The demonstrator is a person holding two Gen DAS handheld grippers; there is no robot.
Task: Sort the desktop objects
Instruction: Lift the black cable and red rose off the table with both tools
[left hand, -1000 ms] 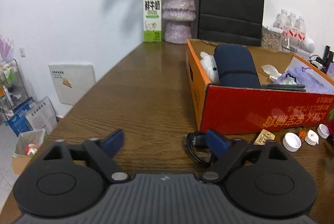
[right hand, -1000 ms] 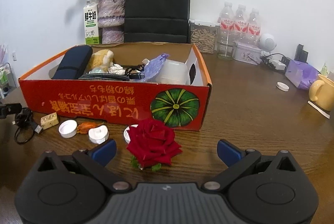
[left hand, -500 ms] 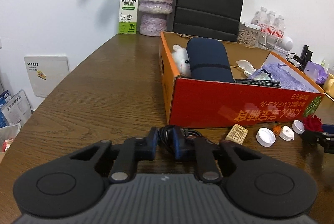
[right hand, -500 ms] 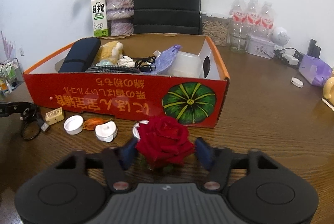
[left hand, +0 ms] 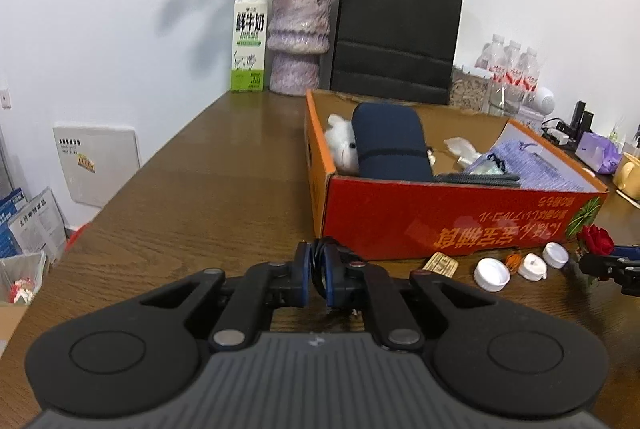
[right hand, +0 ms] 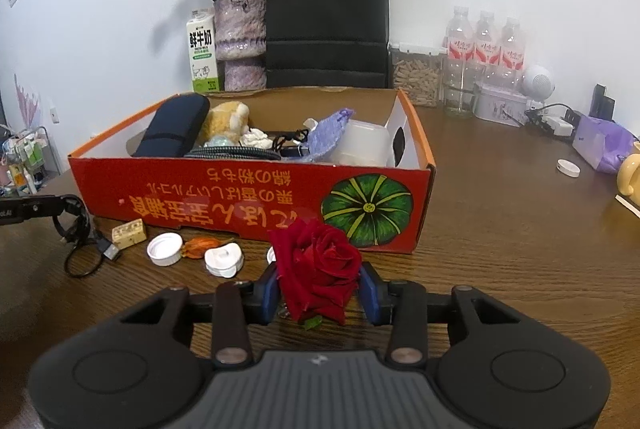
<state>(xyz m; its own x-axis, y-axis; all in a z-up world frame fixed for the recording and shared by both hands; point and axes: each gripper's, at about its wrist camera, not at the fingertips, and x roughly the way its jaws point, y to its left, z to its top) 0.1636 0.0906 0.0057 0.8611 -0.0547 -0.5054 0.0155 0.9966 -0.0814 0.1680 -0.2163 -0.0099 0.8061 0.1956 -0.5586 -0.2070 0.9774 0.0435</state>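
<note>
Left wrist view: the left gripper (left hand: pixel 317 279) is clamped tight on a coil of black cable (left hand: pixel 319 261), its blue pads pressing the loops from both sides, just in front of the near left corner of the red cardboard box (left hand: pixel 448 217). The box stands on the wooden table (left hand: pixel 208 189) and holds a navy pouch (left hand: pixel 390 141) beside a white plush toy (left hand: pixel 340 145). A small tan block (left hand: pixel 441 264) and white caps (left hand: pixel 491 274) lie along the box front.

Right wrist view: the right gripper (right hand: pixel 320 293) is closing its jaws around a red rose (right hand: pixel 318 269); both blue pads touch the bloom's sides. The rose sits near the box's pumpkin print (right hand: pixel 367 207). To the left, the cable's plug end (right hand: pixel 108 250) rests on the table.
</note>
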